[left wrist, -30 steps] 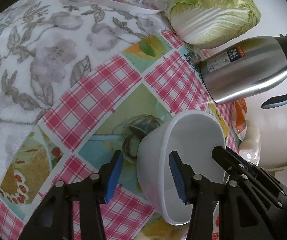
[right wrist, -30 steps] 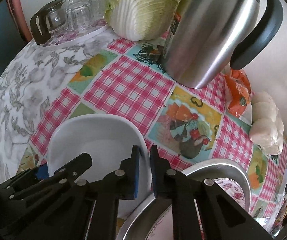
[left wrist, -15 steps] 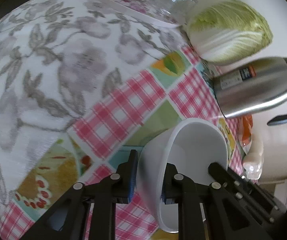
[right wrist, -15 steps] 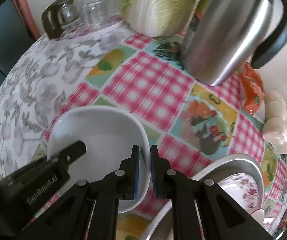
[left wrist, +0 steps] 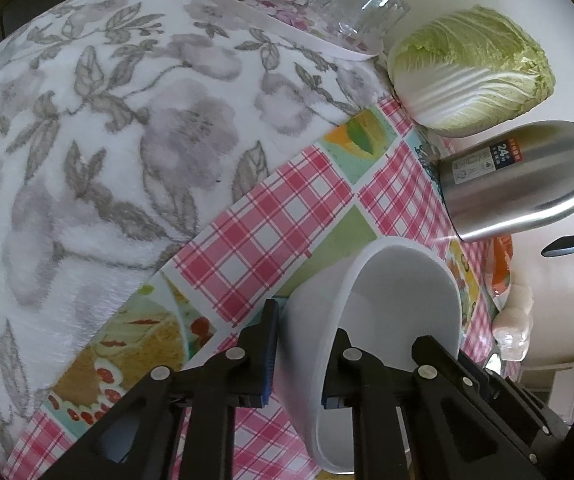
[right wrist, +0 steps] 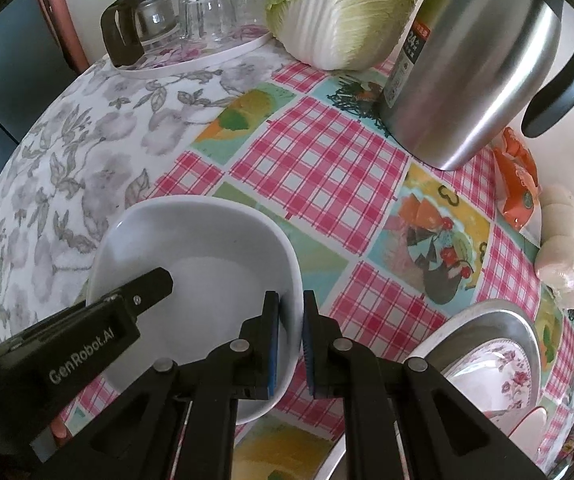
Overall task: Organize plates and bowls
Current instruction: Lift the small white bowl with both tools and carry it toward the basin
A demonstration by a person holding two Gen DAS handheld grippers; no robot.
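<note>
A white rounded-square bowl (left wrist: pixel 399 292) (right wrist: pixel 207 248) hangs over the pink checked tablecloth, held from both sides. My left gripper (left wrist: pixel 299 356) is shut on the bowl's left wall, one blue pad outside and one inside. On the opposite wall my right gripper (right wrist: pixel 291 340) is shut too, pinching the rim between its blue pads. The left gripper's finger (right wrist: pixel 143 292) shows inside the bowl in the right wrist view. At the lower right a flowered plate (right wrist: pixel 503 372) lies in a metal basin (right wrist: pixel 487 316).
A steel thermos jug (right wrist: pixel 471 60) stands close behind the bowl, with a napa cabbage (right wrist: pixel 343 8) beside it. Several upturned glasses and a glass pot sit on a round tray (right wrist: pixel 191 60) at the back. An orange packet (right wrist: pixel 521 176) and a bag of white buns (right wrist: pixel 563 252) line the right edge.
The left gripper's jaws closed from wide apart onto the bowl's left wall. Both views slid a little over the table; the right gripper kept its grip on the rim.
</note>
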